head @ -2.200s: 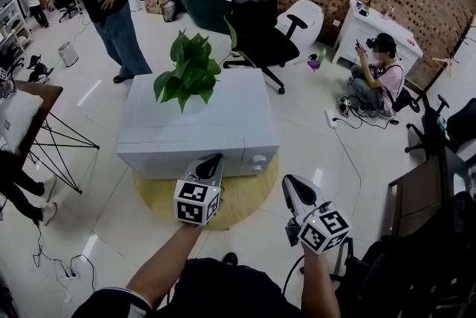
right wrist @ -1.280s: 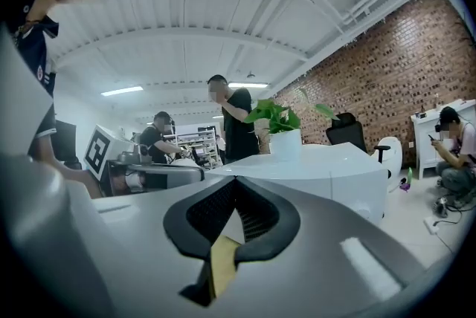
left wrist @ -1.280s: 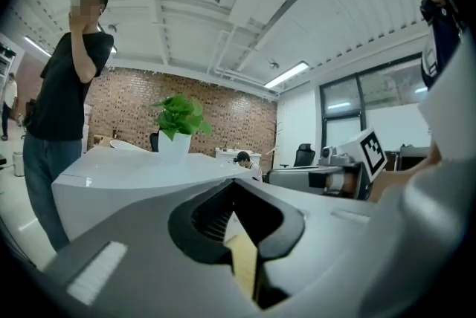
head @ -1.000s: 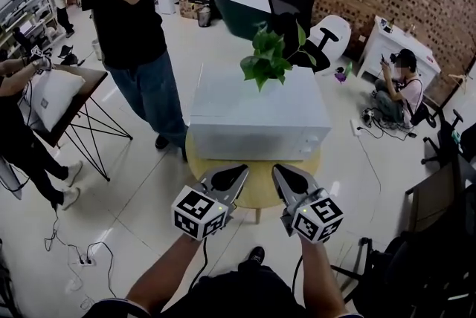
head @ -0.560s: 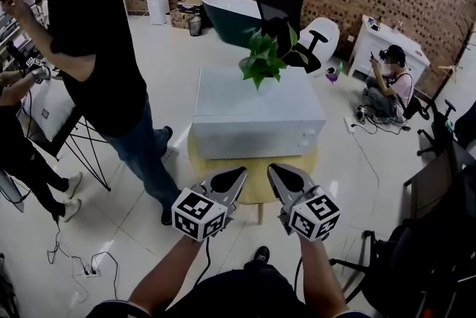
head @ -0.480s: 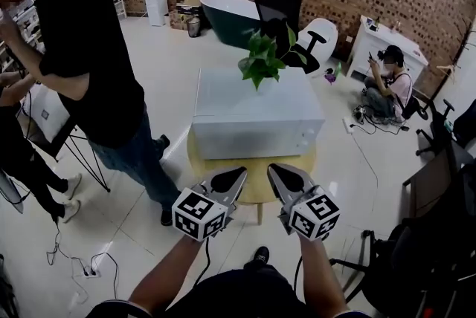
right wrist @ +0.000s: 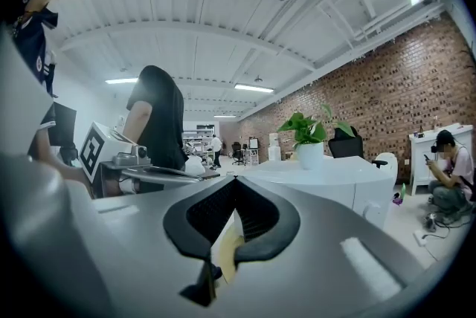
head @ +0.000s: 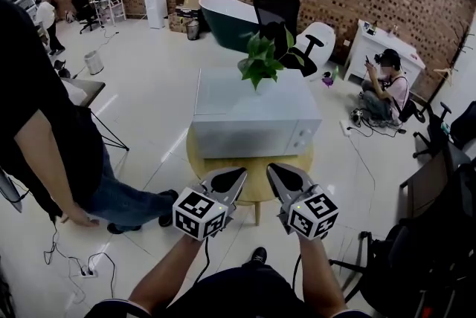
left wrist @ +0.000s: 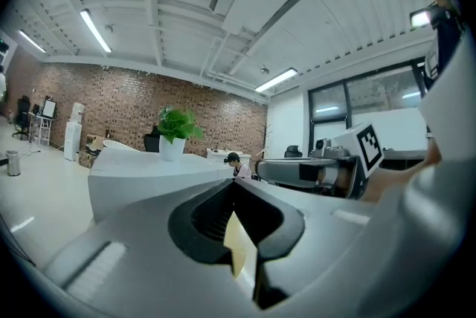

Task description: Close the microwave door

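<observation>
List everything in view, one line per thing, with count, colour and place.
Box-shaped microwave: one, white, centre, on the table, door looks shut.
Round wooden table: one, pale yellow, under the microwave.
Leafy potted plant: one, green, on top of the microwave.
Oval bathtub: one, dark green, behind the microwave.
Mesh office chair: one, black, beside the bathtub.
Rounded armchair: one, white, right of the office chair.
Seated person: one, pale top, on the floor at right.
Standing person: one, black shirt and blue jeans, left edge.
Left gripper: one, grey, bottom centre, jaws shut, empty.
Right gripper: one, grey, beside the left gripper, jaws shut, empty.
</observation>
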